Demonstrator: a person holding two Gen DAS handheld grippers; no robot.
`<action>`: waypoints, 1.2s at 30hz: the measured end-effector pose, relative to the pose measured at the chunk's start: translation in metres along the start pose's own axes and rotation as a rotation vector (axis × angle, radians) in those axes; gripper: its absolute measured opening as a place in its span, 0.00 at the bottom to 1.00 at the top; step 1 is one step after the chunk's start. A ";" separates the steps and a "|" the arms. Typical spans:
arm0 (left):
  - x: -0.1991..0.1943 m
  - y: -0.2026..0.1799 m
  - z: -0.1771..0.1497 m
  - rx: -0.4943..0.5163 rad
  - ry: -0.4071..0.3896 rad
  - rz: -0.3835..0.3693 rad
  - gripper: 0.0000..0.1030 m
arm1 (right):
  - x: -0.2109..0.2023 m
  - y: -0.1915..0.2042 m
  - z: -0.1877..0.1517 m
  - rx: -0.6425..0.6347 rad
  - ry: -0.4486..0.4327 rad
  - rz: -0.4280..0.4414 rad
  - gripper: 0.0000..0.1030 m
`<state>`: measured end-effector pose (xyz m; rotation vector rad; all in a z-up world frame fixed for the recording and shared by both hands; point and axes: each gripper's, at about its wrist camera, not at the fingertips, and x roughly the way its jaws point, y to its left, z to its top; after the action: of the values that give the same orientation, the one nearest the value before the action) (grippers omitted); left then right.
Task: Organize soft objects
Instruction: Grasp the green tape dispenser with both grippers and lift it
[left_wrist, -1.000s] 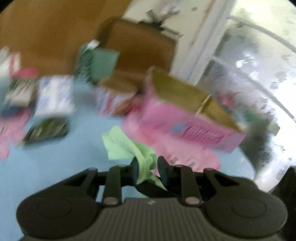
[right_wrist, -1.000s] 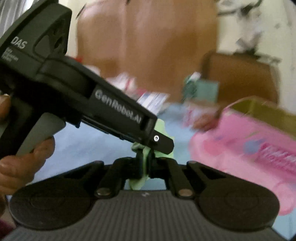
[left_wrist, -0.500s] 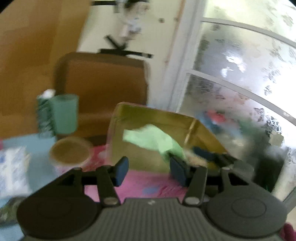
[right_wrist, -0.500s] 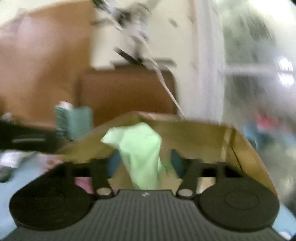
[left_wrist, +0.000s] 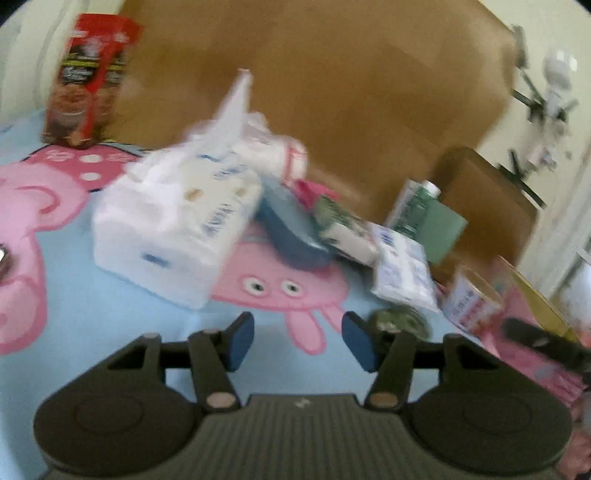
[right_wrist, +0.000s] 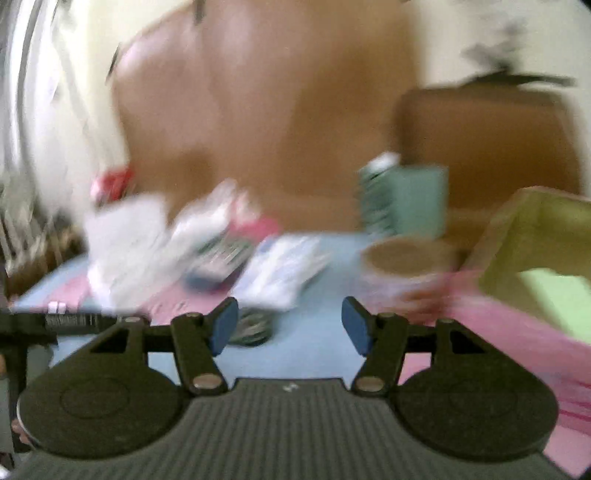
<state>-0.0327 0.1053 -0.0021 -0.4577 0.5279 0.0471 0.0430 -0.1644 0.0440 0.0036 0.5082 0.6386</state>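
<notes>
My left gripper (left_wrist: 297, 341) is open and empty above the light blue mat with pink cartoon figures (left_wrist: 92, 306). Ahead of it lies a large white tissue pack (left_wrist: 173, 229), a smaller white packet (left_wrist: 400, 269) and a dark blue soft item (left_wrist: 291, 229). My right gripper (right_wrist: 290, 326) is open and empty. The green cloth (right_wrist: 557, 295) lies inside the pink box (right_wrist: 517, 240) at the right of the right wrist view. The white packs (right_wrist: 125, 240) show blurred at left there.
A red snack bag (left_wrist: 88, 81) stands at far left. A green carton (left_wrist: 424, 218), a round paper tub (left_wrist: 472, 299) and a small dark packet (left_wrist: 400, 321) sit near the pink box. A brown board (left_wrist: 332, 92) backs the mat.
Both grippers let go of the green cloth, which now lies in the pink box. Both have opened and swung left, toward the pile of white packs.
</notes>
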 end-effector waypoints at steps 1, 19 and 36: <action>0.001 0.000 0.001 -0.004 -0.001 -0.019 0.52 | 0.021 0.001 0.004 0.002 0.038 0.009 0.61; 0.003 0.009 0.003 -0.100 0.006 -0.114 0.52 | 0.024 0.043 -0.017 -0.131 0.157 0.059 0.53; 0.001 -0.030 -0.019 -0.030 0.224 -0.344 0.52 | -0.006 0.048 -0.055 0.003 0.141 0.064 0.49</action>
<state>-0.0362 0.0704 -0.0052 -0.5814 0.6623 -0.3298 -0.0135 -0.1371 0.0065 -0.0227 0.6467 0.7039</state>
